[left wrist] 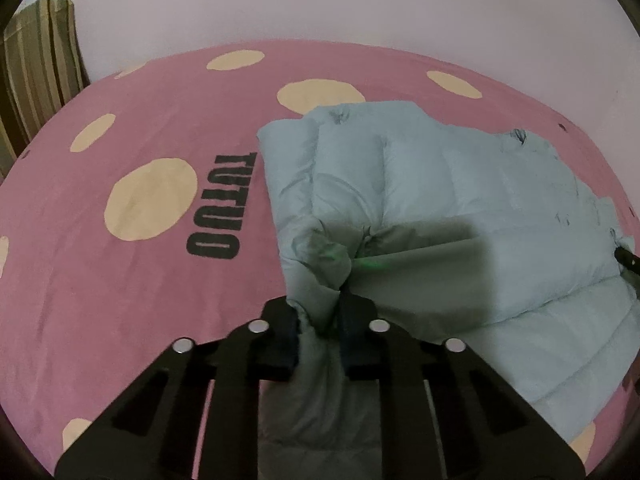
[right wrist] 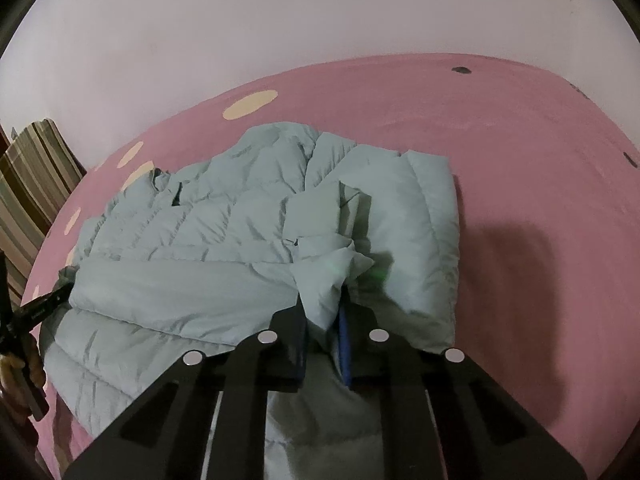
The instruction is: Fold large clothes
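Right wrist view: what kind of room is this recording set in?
Probably a bedroom at home: a pink bedsheet with cream spots covers a bed against a plain wall, a striped curtain hangs at the left, and a puffy jacket lies on it.

Both wrist cameras look steeply down from close above, sharing the puffer jacket (left wrist: 420, 184) on the pink bed (left wrist: 120, 280).

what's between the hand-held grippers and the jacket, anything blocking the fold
Nothing visible. The left hand-held gripper and the right hand-held gripper are each already shut on a bunch of the jacket, and the sheet beyond and beside it shows nothing lying in the way.
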{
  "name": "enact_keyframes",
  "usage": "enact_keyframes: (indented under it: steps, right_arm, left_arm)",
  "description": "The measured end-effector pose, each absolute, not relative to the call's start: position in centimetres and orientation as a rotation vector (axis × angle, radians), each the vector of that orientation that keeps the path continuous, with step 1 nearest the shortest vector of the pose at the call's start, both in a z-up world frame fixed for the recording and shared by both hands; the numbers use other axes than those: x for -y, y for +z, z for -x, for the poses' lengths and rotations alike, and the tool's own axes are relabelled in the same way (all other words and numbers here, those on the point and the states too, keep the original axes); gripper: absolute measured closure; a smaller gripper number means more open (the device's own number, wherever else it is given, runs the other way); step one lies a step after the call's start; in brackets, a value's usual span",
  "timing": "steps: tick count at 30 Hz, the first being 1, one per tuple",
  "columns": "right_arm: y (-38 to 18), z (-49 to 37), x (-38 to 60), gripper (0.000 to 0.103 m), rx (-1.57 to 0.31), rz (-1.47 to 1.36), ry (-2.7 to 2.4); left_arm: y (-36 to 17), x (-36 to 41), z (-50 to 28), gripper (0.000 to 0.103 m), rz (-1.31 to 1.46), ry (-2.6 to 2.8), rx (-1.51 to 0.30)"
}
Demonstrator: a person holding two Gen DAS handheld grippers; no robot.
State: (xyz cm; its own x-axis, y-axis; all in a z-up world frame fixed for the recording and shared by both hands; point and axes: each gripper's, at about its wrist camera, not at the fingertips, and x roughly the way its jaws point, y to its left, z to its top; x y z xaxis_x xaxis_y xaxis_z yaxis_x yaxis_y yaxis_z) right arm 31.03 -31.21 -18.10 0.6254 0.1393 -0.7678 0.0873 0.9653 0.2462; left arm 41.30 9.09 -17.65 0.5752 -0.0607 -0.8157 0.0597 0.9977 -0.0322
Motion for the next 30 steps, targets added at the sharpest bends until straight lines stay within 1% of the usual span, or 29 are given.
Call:
enact_keyframes:
  steps: [6, 18, 23, 30]
  right_arm:
    - [-16.8, -29.8, 31.0, 0.095, -0.861, -0.267, 0.022]
    - [-14.2, -28.9, 30.1, 0.096, -0.792, -0.205, 0.008]
    - [-13.1, -30.5, 30.1, 0.096, -0.77, -0.189, -0.001]
    - [-11.3, -35.0, 29.9, 0.096, -0.734, -0.15, -0.026]
  left_arm:
    - [-16.2, -8.9, -40.1, 0.096, -0.001, -0.044, -0.913]
    - [-12.7, -8.4, -38.9, 0.097, -0.016, -0.005, -0.823]
    - [-11.4, -7.9, -40.7, 0.097, -0.023, 0.01, -0.805]
    - [-10.1, -6.8, -46.4, 0.097, -0.064, 0.056, -0.779]
